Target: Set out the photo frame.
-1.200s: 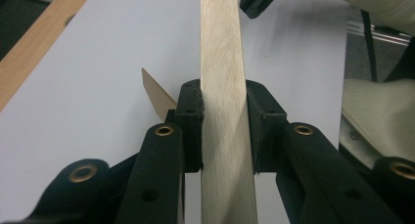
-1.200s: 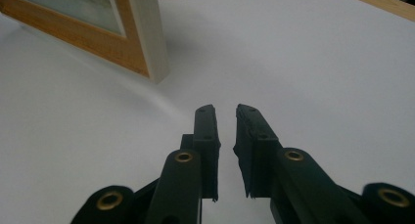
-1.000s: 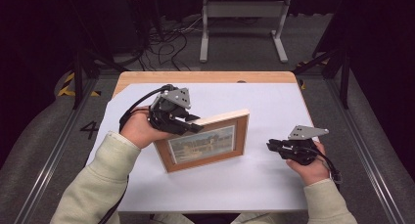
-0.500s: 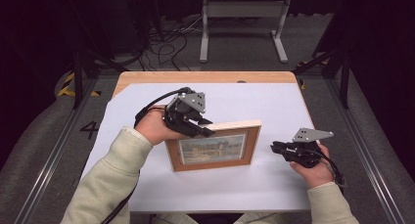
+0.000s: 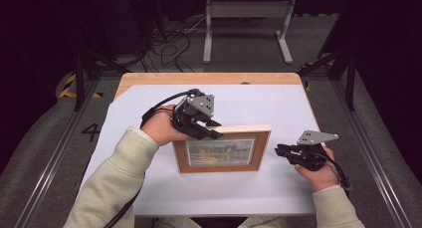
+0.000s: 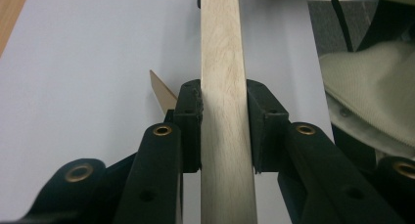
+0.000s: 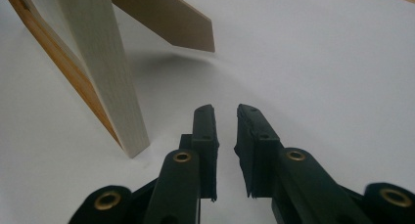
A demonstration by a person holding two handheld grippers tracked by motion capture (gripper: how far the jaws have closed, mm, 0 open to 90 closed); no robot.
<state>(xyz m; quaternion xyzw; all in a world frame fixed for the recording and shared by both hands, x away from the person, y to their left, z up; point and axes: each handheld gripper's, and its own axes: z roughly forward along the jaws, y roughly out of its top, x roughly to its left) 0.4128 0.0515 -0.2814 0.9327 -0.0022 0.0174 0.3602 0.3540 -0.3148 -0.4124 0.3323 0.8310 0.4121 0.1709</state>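
A wooden picture frame [image 5: 221, 151] with a landscape print stands upright on the white sheet, propped on its back leg [image 7: 166, 18]. My left gripper [image 5: 211, 131] reaches over its top left corner. In the left gripper view the frame's top edge [image 6: 222, 48] runs between the pads of the left gripper [image 6: 223, 101]. Those jaws have just been opening and sit close along the wood without clamping it. My right gripper [image 5: 279, 151] rests low on the sheet just right of the frame. The right gripper [image 7: 226, 119] is open a small way, nothing between its jaws, with the frame's side [image 7: 103, 72] to its left.
The white sheet [image 5: 259, 103] covers a wooden table whose far edge [image 5: 209, 78] shows. A cream sleeve [image 6: 367, 87] lies beyond the frame. On the floor behind the table stand a metal support [image 5: 246, 19] and loose cables [image 5: 169, 44].
My left hand has carried the frame to the right and turned it from a slant to square with the table's front edge. The right hand has kept still.
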